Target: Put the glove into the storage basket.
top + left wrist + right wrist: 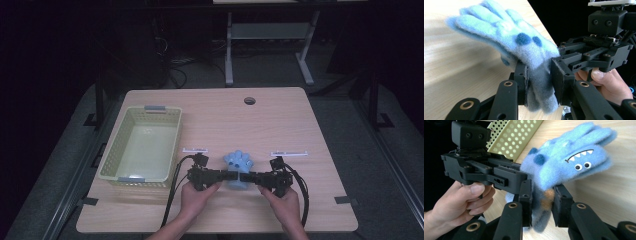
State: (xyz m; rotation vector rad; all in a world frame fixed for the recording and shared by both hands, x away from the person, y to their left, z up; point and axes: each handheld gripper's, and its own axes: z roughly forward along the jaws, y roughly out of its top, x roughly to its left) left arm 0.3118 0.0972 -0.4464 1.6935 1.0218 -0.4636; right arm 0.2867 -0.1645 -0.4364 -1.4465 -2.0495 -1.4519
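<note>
A fluffy light-blue glove (240, 162) with dark blue spots and a small monster face is held between both grippers, just above the wooden table near its front. My left gripper (228, 176) comes in from the left and is shut on the glove's cuff (541, 85). From the right, my right gripper (251, 176) is shut on the same cuff (543, 202). The glove's fingers (484, 20) point away from the person. In the left gripper view the right gripper (579, 58) faces me; the right gripper view shows the left gripper (504, 176) and the hand holding it.
A pale yellow-green perforated basket (112, 150) stands empty on the table's left side, its wall (516, 135) close behind the left gripper. Two white strips (195, 150) (289, 153) lie on the table. A round cable hole (249, 100) is near the far edge.
</note>
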